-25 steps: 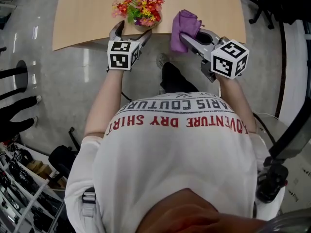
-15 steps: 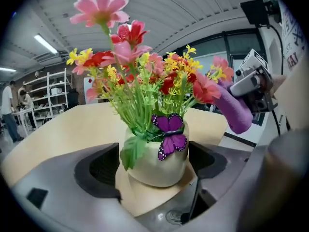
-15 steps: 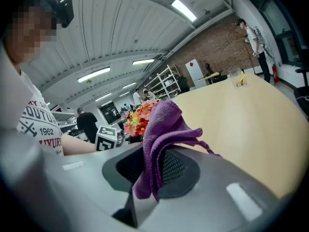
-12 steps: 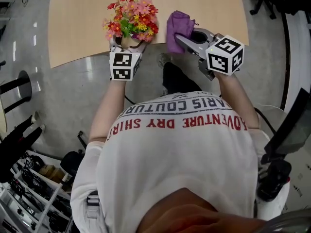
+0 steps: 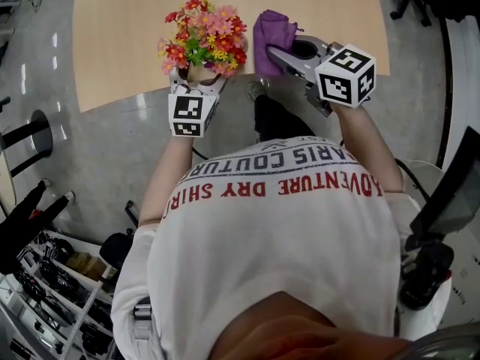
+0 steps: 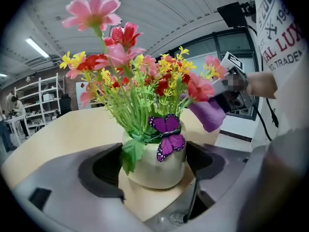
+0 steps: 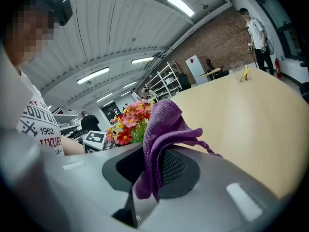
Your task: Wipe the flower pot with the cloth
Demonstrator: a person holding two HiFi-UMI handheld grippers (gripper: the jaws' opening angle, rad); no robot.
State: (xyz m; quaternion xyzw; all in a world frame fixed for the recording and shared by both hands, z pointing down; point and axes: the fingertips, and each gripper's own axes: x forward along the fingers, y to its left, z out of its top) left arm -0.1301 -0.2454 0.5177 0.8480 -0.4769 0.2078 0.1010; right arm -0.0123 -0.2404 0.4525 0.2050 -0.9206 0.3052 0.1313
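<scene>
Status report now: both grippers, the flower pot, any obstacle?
Left gripper jaws just closing onto flower pot. Right gripper shut on purple cloth, beside flowers. Nothing in the way.

Fuzzy purple cloth (image 7: pixel 161 129), smooth matt pot (image 6: pixel 155 172), wood-look table (image 5: pixel 120 36).

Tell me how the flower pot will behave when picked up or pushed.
The flower pot looks top-heavy: the tall flowers spread far wider than its small base, so a high push may tip it. Its smooth rounded wall could slip in a loose grip. It stands near the table edge, so shoving risks a fall.
</scene>
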